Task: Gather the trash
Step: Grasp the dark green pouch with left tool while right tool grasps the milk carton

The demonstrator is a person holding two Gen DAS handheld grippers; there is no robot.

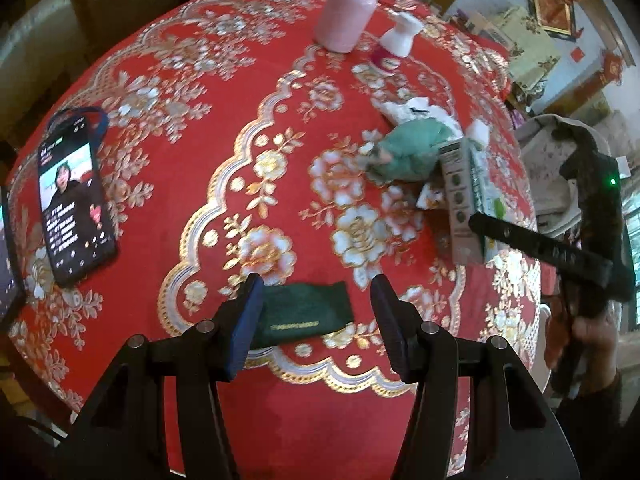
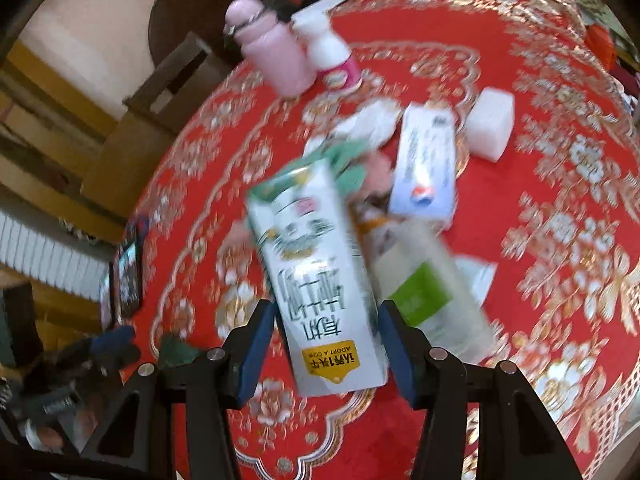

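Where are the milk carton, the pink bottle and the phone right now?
milk carton (image 2: 320, 276): right wrist view, printed front face.
pink bottle (image 1: 346, 18): left wrist view, middle of its body.
phone (image 1: 74, 200): left wrist view, lit screen.

On the red floral tablecloth (image 1: 168, 184):
- Milk carton (image 2: 316, 264): 1
- White-and-blue box (image 2: 426, 160): 1
- White block (image 2: 490, 124): 1, toward the far edge
- Pink flask (image 2: 272, 56): 1, far edge
- Small white bottle with pink label (image 2: 334, 60): 1, beside it
- Crumpled green cloth (image 1: 412, 152): 1
- Dark green sachet (image 1: 304, 314): 1, near edge
- Phone (image 1: 74, 204): 1, left edge
- White packet with green label (image 2: 428, 292): 1
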